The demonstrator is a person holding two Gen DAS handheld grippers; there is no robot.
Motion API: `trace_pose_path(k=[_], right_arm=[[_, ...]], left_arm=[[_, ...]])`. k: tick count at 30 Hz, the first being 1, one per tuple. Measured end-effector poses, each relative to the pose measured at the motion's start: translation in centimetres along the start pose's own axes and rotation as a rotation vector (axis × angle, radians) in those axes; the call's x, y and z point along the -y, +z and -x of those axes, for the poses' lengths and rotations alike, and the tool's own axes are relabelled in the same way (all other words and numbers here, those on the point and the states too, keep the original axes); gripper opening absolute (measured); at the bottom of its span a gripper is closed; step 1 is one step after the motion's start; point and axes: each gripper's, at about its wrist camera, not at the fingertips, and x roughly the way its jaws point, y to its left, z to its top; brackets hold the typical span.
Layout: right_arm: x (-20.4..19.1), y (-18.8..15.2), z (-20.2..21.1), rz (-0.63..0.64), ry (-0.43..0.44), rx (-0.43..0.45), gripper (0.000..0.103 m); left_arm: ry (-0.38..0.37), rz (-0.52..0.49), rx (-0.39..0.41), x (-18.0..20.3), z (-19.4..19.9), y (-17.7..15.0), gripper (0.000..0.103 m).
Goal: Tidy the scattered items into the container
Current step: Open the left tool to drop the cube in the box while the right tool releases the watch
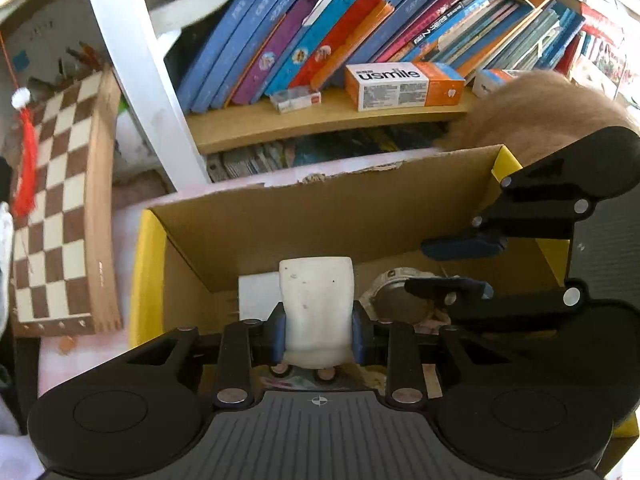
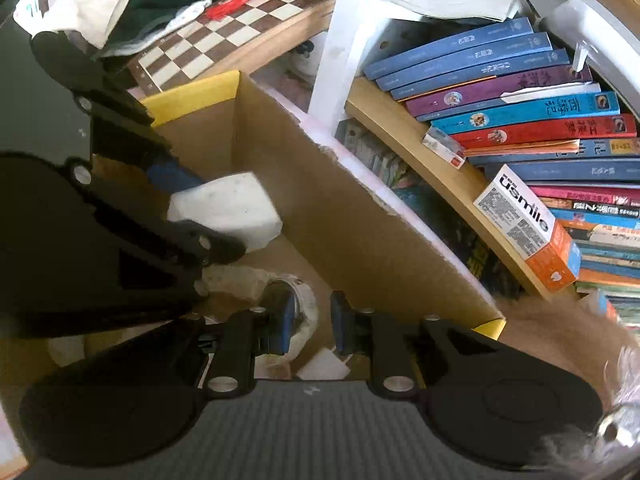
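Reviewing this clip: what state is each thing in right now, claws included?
Left claw: shut on the white block.
White block: held, not yet released.
Right claw: shut, nothing between its fingers.
Cardboard box: open-topped, far rim torn.
Round roll: lying inside the box.
Usmile carton: closed, lying on the shelf.
Books: leaning.

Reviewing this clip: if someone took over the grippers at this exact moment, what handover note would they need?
Left gripper: shut on the white block, held within the cardboard box.
Right gripper: jaws nearly together, nothing clearly between them, low in the box beside the round roll.
Done: the roll and some scraps already lie in the box.
Left to do: release the block. These views do not show which scattered items remain outside.
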Motion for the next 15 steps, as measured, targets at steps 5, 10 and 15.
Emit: trace_pose_path(k=[5,10,15], right_arm=[[0.6,0.0,1.0,-0.006,-0.015,0.044,0.043],[0.9,-0.2,2.2,-0.045,-0.019,0.074,0.047],[0.4,-0.5,4.3,-0.091,-0.024,0.123,0.055]], left_arm=[[-0.037,0.058,0.055,-0.5,0.8,0.3,0.042],[-0.026,0.109,0.136,-0.8,3.0,0.3,0.072],[0.003,0.138,0.214,-1.3,5.9,-0.6,0.074]])
